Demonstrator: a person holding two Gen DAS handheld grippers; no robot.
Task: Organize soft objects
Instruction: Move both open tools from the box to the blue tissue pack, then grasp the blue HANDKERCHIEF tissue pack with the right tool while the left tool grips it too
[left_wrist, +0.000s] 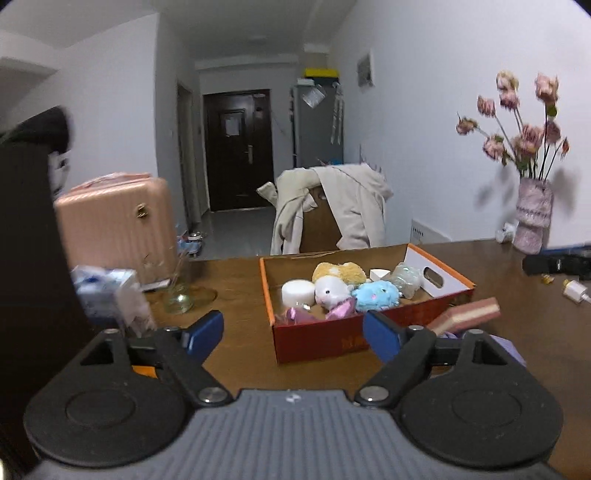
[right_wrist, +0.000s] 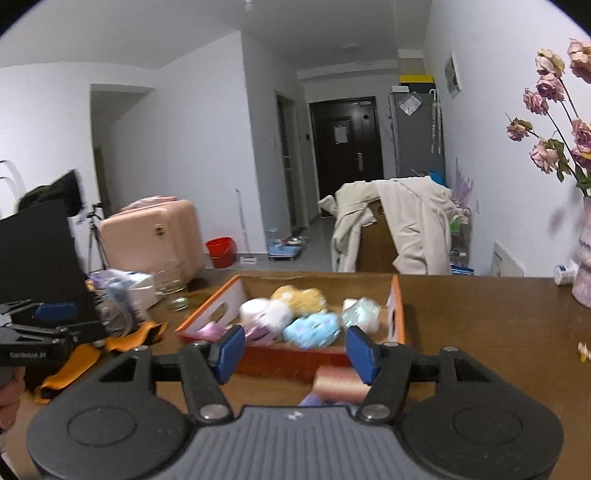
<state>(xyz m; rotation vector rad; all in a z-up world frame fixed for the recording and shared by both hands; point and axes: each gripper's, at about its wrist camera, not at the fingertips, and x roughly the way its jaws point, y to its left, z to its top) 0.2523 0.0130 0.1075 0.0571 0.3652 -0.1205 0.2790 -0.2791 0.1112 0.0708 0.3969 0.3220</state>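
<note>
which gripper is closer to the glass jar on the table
Left. The left gripper hangs open just right of the glass jar; the right gripper sits farther right, facing the orange box.

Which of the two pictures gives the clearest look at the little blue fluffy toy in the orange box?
The left wrist view. There the blue fluffy toy is sharp: its pink face markings show, and it sits beside a white plush in the orange box. In the right wrist view the same toy is smeared by motion blur, so only its colour and rough shape show.
</note>
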